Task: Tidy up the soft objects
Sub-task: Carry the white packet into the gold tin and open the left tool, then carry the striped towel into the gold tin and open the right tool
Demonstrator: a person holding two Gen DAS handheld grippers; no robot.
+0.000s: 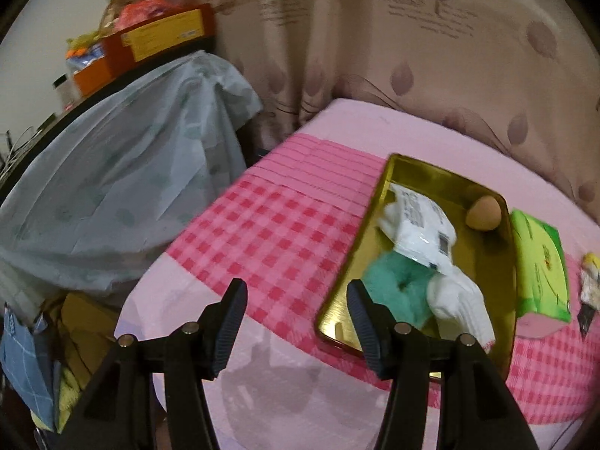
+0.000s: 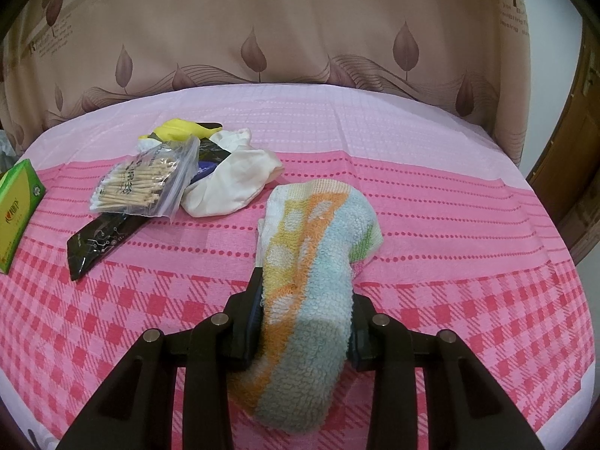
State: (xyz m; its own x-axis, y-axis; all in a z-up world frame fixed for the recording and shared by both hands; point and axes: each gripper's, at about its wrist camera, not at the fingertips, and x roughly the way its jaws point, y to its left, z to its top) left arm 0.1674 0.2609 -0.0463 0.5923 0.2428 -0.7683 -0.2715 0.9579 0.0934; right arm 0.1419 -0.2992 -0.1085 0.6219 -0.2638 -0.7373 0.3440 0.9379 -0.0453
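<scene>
Towel (image 2: 311,300) clamped in right hand-held gripper (image 2: 303,296), pink checked cloth (image 2: 468,300) beneath

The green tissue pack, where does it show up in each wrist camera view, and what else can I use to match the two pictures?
Left wrist view: the green tissue pack lies at the right, just beyond the gold tray's right rim, on the pink cloth.
Right wrist view: the green tissue pack sits at the far left edge, partly cut off.
Shared landmark: the pink checked tablecloth, backed by the leaf-print curtain.
</scene>
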